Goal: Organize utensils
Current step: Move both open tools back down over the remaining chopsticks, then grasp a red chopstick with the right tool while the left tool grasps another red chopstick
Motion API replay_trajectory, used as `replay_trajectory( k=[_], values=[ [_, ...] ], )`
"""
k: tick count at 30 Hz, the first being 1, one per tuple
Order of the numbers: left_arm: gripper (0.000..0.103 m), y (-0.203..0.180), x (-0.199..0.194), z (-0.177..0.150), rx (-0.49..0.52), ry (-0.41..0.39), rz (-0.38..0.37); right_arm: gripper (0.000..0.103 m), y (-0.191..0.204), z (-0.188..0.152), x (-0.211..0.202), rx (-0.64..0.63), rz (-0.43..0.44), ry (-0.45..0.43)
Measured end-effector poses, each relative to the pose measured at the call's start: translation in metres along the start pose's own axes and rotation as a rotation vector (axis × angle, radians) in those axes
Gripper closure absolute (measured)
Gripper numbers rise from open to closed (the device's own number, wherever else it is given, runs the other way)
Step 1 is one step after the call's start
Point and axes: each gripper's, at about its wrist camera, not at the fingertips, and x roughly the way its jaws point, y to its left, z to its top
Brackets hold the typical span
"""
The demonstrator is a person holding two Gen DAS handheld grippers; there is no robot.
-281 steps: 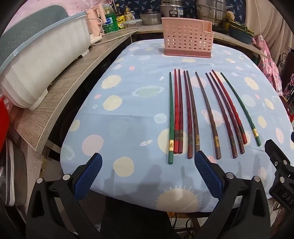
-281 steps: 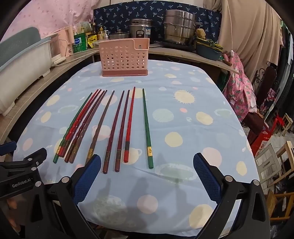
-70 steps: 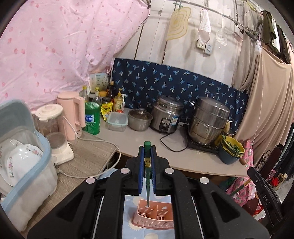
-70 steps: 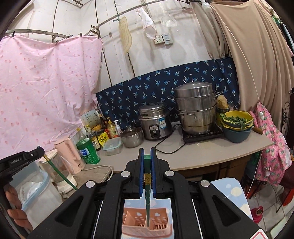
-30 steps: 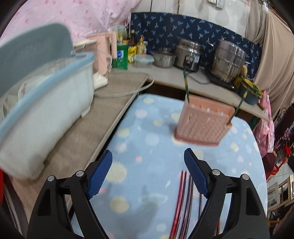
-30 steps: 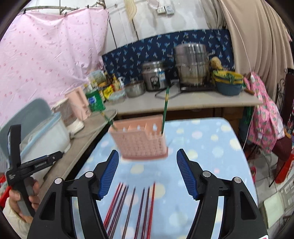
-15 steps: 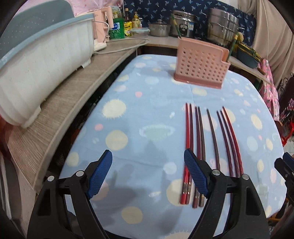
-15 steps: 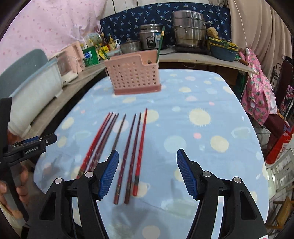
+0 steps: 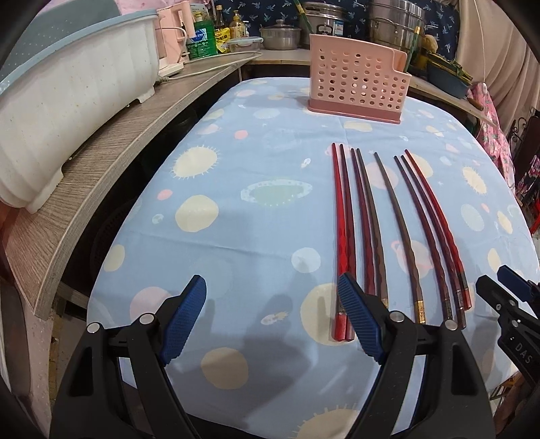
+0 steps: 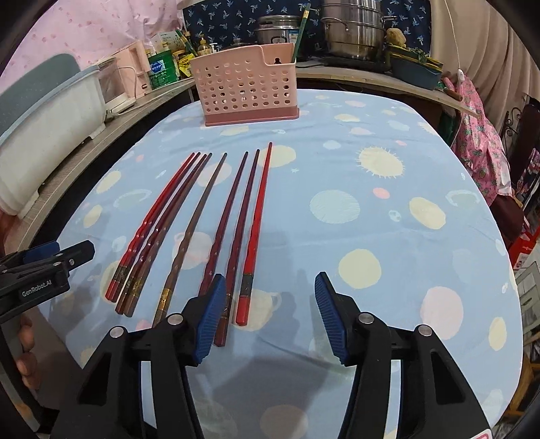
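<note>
Several red and brown chopsticks [image 9: 371, 229] lie side by side on the blue spotted tablecloth [image 9: 236, 202]; they also show in the right wrist view [image 10: 202, 219]. A pink perforated utensil basket [image 9: 357, 82] stands at the far end, with two green chopsticks [image 10: 300, 28] upright in it. My left gripper [image 9: 271, 317] is open and empty, low over the near edge, left of the red pair. My right gripper [image 10: 270, 315] is open and empty, its left finger over the handle ends of the right-hand chopsticks.
A white dish rack with a teal lid [image 9: 67, 91] sits on a wooden counter [image 9: 111, 152] to the left. Pots, bottles and a kettle line the back counter [image 10: 351, 30]. The table drops off on the right, where pink cloth hangs [image 10: 479, 135].
Both grippers let go of the green chopsticks in the basket, pulled back and dropped low to the near ends of the chopsticks on the table. Both stay open.
</note>
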Motion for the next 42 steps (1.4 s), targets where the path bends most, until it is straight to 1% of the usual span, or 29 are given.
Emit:
replay_trajectory(
  k=[6,12,16,18,21,25,36,42],
  values=[
    [0.027,-0.002,0.004,-0.005,0.006,0.01,0.004,0.071,0.003,-0.004,0.012,-0.013,0.008,0.028],
    [0.026,-0.003,0.004,-0.005,0.009,0.014,0.0,0.077,0.01,-0.005,0.016,-0.031,0.017,0.038],
    [0.027,-0.004,0.006,-0.007,0.012,0.019,-0.004,0.082,0.012,-0.007,0.018,-0.048,-0.003,0.034],
    [0.027,-0.006,0.006,-0.008,0.015,0.021,-0.008,0.089,0.009,-0.007,0.018,-0.035,-0.008,0.034],
    [0.027,-0.008,0.007,-0.009,0.021,0.022,-0.018,0.096,0.005,-0.006,0.018,-0.02,-0.013,0.04],
    [0.027,-0.011,0.012,-0.01,0.029,0.031,-0.026,0.096,0.004,-0.007,0.016,-0.019,-0.017,0.041],
    [0.027,-0.011,0.022,-0.014,0.029,0.06,-0.017,0.096,0.001,-0.008,0.016,-0.005,-0.004,0.04],
    [0.026,-0.01,0.023,-0.014,0.025,0.053,-0.019,0.096,0.001,-0.008,0.016,-0.004,-0.003,0.04]
  ],
)
